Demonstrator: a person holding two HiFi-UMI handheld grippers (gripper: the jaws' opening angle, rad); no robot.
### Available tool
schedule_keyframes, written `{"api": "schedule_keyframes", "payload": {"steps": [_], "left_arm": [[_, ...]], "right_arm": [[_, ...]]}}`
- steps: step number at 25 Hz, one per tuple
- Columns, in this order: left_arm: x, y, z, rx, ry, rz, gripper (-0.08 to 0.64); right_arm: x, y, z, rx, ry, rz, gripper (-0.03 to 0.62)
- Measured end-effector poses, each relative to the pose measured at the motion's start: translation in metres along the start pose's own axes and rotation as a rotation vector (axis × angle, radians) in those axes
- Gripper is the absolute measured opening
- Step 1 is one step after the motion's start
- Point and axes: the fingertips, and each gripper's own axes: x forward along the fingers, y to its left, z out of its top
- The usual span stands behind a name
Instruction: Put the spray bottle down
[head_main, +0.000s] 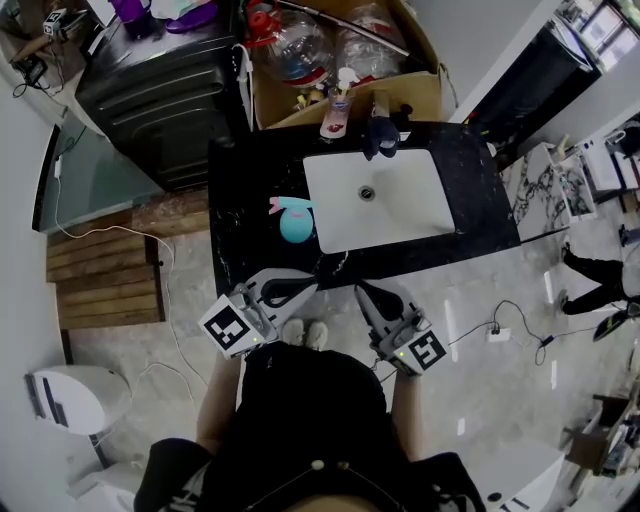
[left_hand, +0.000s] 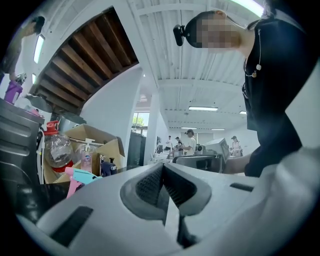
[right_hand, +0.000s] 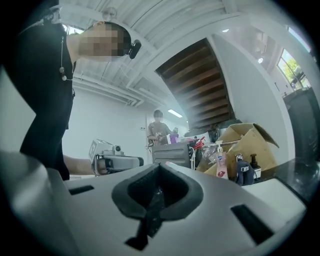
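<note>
The spray bottle (head_main: 295, 221), teal with a pink trigger, stands on the black counter (head_main: 250, 180) just left of the white sink (head_main: 420, 200). Nothing holds it. Its pink and teal head (left_hand: 80, 177) shows low at the left of the left gripper view. My left gripper (head_main: 304, 288) is shut and empty, at the counter's front edge below the bottle. My right gripper (head_main: 362, 291) is shut and empty too, a little to the right, in front of the sink. In each gripper view the jaws meet with nothing between them, left gripper (left_hand: 163, 186) and right gripper (right_hand: 158, 186).
Behind the sink stand a pump soap bottle (head_main: 340, 106) and a dark blue bottle (head_main: 380, 136). A cardboard box (head_main: 345, 60) of plastic bottles sits beyond the counter. A black cabinet (head_main: 165, 90) stands at the left, with wooden slats (head_main: 105, 270) and a cable on the floor.
</note>
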Motion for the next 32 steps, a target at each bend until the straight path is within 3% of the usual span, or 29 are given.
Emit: {"api": "schedule_keyframes", "payload": {"steps": [8,32], "left_arm": [[0.001,0.001,-0.004,-0.009,0.021,0.048,0.006],[-0.002,-0.008,-0.002,-0.006,0.013,0.058,0.006]], "right_arm": [[-0.01,-0.003,-0.003,0.013,0.013,0.001,-0.002],[-0.019,0.0,-0.005,0.005,0.015,0.01,-0.002]]}}
